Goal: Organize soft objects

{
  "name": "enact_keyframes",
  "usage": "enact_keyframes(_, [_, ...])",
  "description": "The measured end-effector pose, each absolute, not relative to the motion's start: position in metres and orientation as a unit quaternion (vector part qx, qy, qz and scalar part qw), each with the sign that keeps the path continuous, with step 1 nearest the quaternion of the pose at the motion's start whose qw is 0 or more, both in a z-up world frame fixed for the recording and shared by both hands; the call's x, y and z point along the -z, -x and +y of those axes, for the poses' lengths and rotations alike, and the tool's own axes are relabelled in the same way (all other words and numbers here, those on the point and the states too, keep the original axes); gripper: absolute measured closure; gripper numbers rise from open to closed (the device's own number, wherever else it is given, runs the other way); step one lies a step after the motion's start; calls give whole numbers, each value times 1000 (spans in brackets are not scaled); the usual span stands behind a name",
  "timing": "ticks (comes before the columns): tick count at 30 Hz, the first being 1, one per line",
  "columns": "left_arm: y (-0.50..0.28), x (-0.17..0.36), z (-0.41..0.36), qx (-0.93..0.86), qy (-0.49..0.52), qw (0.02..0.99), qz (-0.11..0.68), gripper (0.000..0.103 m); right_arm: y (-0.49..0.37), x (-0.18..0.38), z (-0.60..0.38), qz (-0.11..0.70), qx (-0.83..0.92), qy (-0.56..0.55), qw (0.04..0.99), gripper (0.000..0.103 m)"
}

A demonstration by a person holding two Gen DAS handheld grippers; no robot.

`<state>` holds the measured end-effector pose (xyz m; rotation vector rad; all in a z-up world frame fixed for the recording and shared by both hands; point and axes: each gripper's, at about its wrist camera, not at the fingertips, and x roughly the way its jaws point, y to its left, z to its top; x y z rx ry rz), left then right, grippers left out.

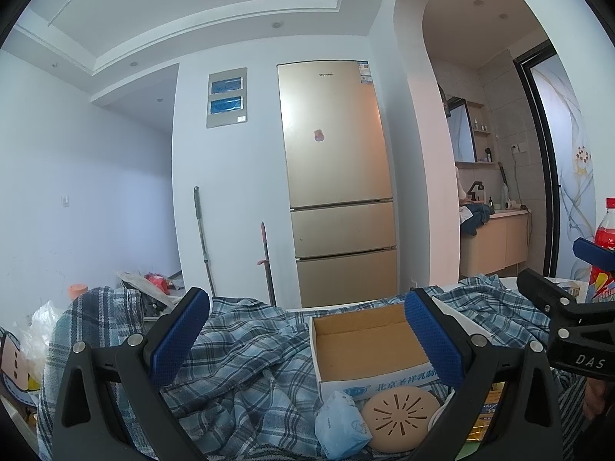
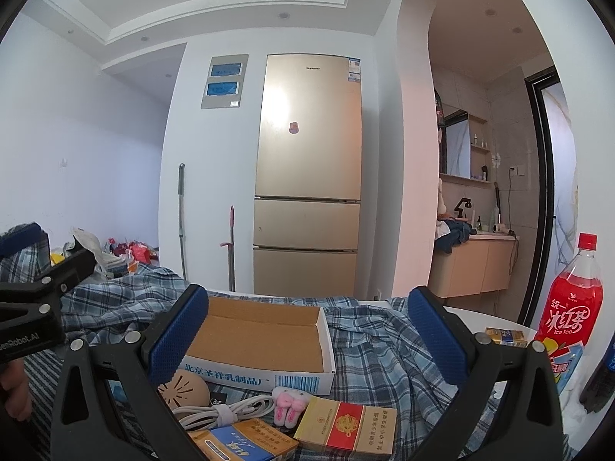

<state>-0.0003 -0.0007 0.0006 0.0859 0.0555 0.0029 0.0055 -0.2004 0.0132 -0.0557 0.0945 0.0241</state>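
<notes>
An empty white cardboard box [image 1: 369,340] [image 2: 265,340] with a brown inside rests on a rumpled blue plaid cloth [image 1: 246,349] [image 2: 380,349]. In front of it lie a pale blue tissue pack [image 1: 340,424], a round tan pad with slits [image 1: 399,417] [image 2: 184,388], a small pink and white plush toy [image 2: 290,405] and a coiled white cable [image 2: 223,411]. My left gripper [image 1: 307,342] is open above the cloth, its right finger over the box's right end. My right gripper [image 2: 319,340] is open over the box. Each gripper shows at the edge of the other's view.
Cigarette packs [image 2: 346,428] lie near the front, another [image 2: 505,337] by a red iced tea bottle [image 2: 574,299] at the right. A gold fridge [image 1: 338,184] and two mop handles [image 1: 203,238] stand behind. Bags of clutter [image 1: 150,288] lie on the floor at left.
</notes>
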Motion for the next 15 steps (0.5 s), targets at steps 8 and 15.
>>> enact_keyframes(8, [0,1,-5,-1,-50,998,28,0,-8,-12,-201,51,-8,25,998,0])
enact_keyframes(15, [0,2,-6,1,-49,999,24,0,-7,-11,-200,46,-4,27,999,0])
